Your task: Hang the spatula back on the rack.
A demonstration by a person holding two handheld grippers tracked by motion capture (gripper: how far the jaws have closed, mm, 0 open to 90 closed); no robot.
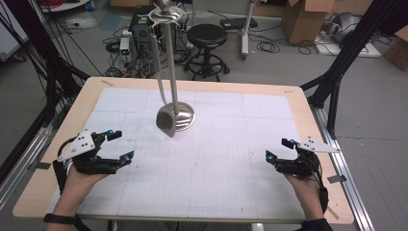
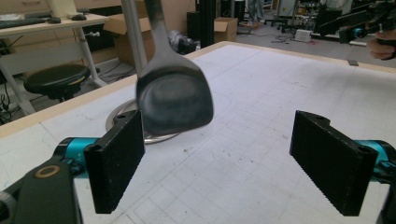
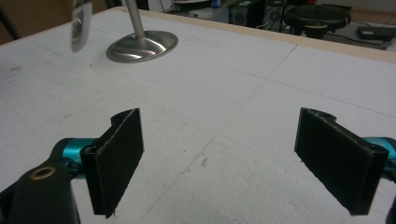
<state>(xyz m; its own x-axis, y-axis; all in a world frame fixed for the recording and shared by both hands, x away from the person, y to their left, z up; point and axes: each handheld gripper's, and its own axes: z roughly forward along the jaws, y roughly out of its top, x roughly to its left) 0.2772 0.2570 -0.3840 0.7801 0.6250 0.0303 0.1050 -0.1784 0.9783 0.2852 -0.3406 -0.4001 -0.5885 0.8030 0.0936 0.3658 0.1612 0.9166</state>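
Left tool (image 1: 120, 146) open, jaws spread wide, nothing between them, low over the surface (image 1: 231, 192) near its left edge. Right tool (image 1: 279, 149) likewise open, near the right edge. Spatula (image 1: 166, 120) hangs from the metal stand (image 1: 183, 118) at centre-rear, blade just above the surface, well apart from both tools.

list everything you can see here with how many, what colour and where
stand: 1, silver, round base far centre of table
spatula: 1, grey metal, hanging from stand, blade just above mat
mat: 1, white grid, covers table
table: 1, light wood
stool: 1, black, floor beyond table
boxes: several, brown cardboard, floor far right
left gripper: 1, black, near left, open
right gripper: 1, black, near right, open
hands: 2, holding grippers
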